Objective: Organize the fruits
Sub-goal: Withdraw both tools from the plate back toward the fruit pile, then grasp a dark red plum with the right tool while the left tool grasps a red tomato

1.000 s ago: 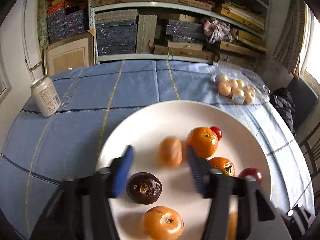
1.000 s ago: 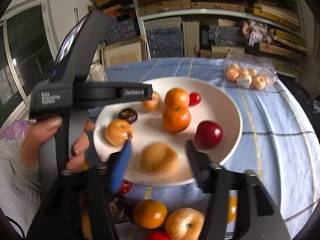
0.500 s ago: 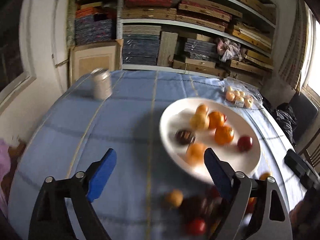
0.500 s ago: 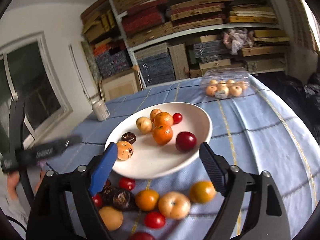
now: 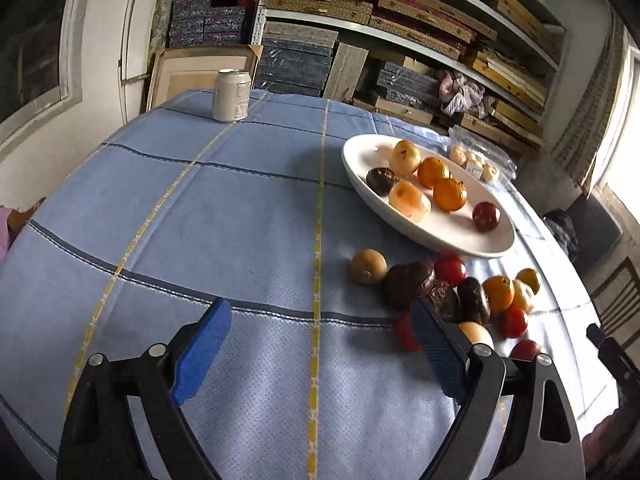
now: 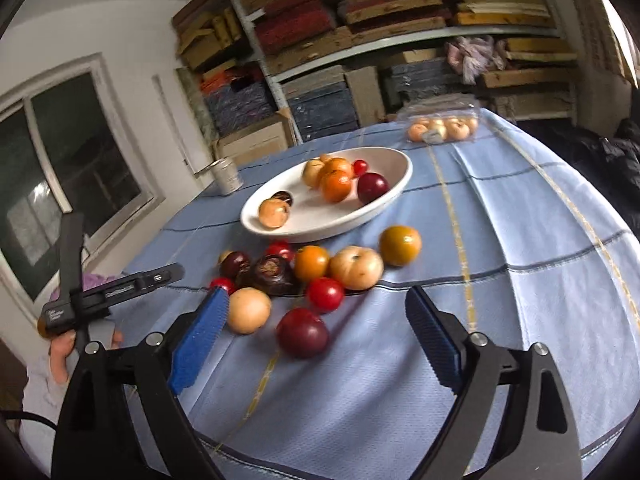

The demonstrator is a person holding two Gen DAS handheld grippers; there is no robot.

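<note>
While both claws hang over the blue-clothed bench [image 5: 240,208], the white oval plate [image 6: 384,196] holds most of the sorted fruit. Seen from the right wrist, its long axis runs from about eight o'clock up to two o'clock. On it lie two oranges [image 6: 336,186] side by side at the middle, a dark red plum [image 6: 373,187] at their three o'clock, a small red cherry tomato [image 6: 360,166] at the far rim, a pale yellow fruit [image 6: 312,172] at the oranges' ten o'clock, and a peach-coloured fruit [image 6: 273,213] beside a dark brown one [image 6: 283,199] at the plate's eight o'clock end.

At six o'clock from the plate, a loose heap of fruit [image 6: 312,276] sits on the cloth: dark purple, red, orange and pale pieces packed close, several touching. A clear plastic box [image 6: 442,126] with small pale fruits stands at the plate's one o'clock, well apart. A drink can [image 5: 232,95] stands upright at the bench's far edge.

The left claw [image 5: 316,344] is spread wide over bare cloth, nothing between its blue pads; the heap lies at its two o'clock. The right claw [image 6: 316,320] is opening, its pads apart and pressing on nothing, with a dark red fruit [image 6: 303,332] lying on the cloth between them and a pale one [image 6: 249,310] just beside the left pad.
</note>
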